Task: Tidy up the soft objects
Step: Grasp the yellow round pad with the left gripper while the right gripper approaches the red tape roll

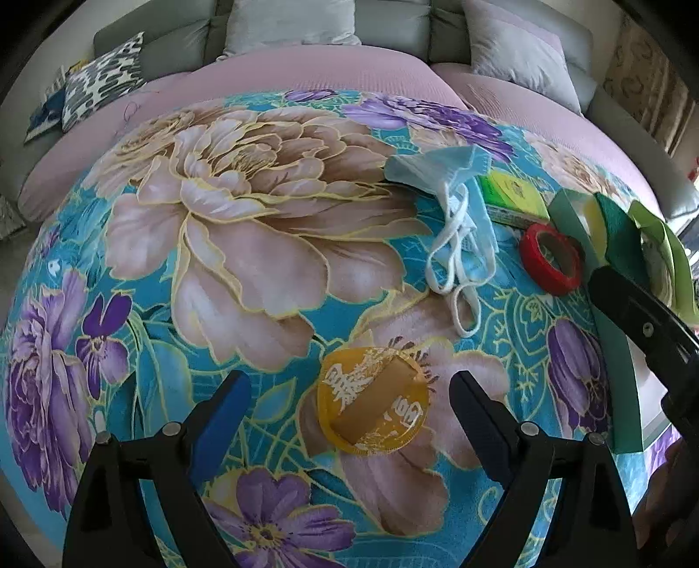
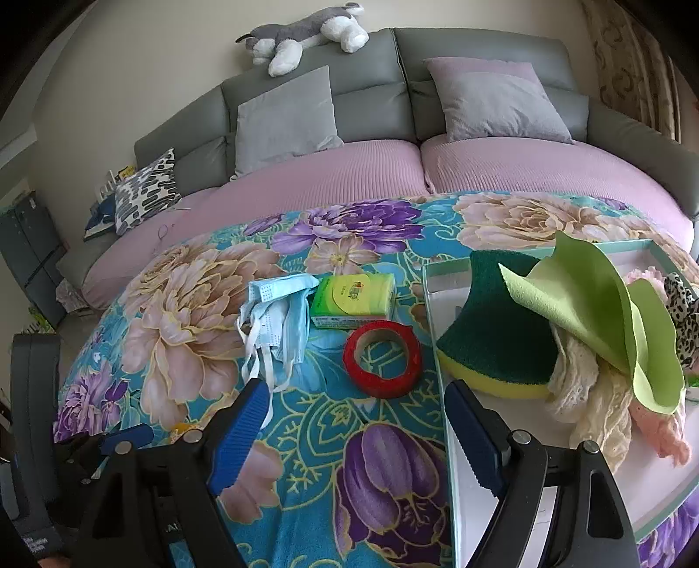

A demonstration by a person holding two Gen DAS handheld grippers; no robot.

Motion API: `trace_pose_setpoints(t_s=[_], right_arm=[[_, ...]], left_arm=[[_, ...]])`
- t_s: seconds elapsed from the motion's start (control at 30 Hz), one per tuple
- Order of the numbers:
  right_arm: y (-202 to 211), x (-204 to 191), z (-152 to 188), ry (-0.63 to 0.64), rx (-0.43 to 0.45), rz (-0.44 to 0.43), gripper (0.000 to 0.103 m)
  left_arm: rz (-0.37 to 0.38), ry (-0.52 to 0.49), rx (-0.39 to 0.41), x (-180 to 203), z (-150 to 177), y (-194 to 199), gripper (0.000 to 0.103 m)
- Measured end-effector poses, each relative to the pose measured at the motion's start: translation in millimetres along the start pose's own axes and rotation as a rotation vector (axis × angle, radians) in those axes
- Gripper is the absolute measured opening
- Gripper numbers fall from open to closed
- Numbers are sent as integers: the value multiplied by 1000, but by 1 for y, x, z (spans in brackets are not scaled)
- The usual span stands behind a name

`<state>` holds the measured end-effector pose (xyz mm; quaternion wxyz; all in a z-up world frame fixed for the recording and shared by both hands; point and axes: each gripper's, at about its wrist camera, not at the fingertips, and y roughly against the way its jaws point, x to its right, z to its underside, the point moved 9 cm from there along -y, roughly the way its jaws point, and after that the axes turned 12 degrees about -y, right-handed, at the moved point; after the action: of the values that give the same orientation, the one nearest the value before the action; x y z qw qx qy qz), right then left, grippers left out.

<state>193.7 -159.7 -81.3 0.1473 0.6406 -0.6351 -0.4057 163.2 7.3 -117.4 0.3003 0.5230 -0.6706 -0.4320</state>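
Observation:
On the floral blanket [image 1: 271, 209] lie a round yellow pad [image 1: 373, 402], a bunch of blue face masks [image 1: 454, 209] [image 2: 279, 319], a green tissue pack [image 2: 354, 301] and a red tape roll [image 2: 382, 358] [image 1: 551, 260]. My left gripper [image 1: 349, 415] is open, its jaws on either side of the yellow pad, just above it. My right gripper [image 2: 358, 424] is open and empty, over the blanket beside the white tray [image 2: 441, 341]. The tray holds a green-yellow sponge [image 2: 493, 349], a light green cloth [image 2: 611, 314], cream lace [image 2: 585, 393] and a pink soft thing [image 2: 659, 432].
A grey sofa [image 2: 375, 100] with pink seat covers and cushions stands behind. A plush dog [image 2: 306, 35] lies on its back rest. A patterned cushion [image 2: 146, 188] sits at the left. The right gripper's body [image 1: 646, 323] shows at the left wrist view's right edge.

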Motion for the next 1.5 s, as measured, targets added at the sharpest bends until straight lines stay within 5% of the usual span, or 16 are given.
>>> trace_pose_setpoints(t_s=[0.23, 0.33, 0.57, 1.3, 1.5], right_arm=[[-1, 3, 0, -9, -5, 0, 85], [-3, 4, 0, -13, -10, 1, 85], [-4, 5, 1, -16, -15, 1, 85], [-10, -8, 0, 28, 4, -39, 84], [-23, -11, 5, 44, -20, -26, 77]], left_arm=[[14, -82, -2, 14, 2, 0, 84], [6, -95, -15, 14, 2, -3, 62], [1, -119, -18, 15, 3, -4, 51], [7, -34, 43, -1, -9, 1, 51], [2, 3, 51, -10, -11, 2, 51]])
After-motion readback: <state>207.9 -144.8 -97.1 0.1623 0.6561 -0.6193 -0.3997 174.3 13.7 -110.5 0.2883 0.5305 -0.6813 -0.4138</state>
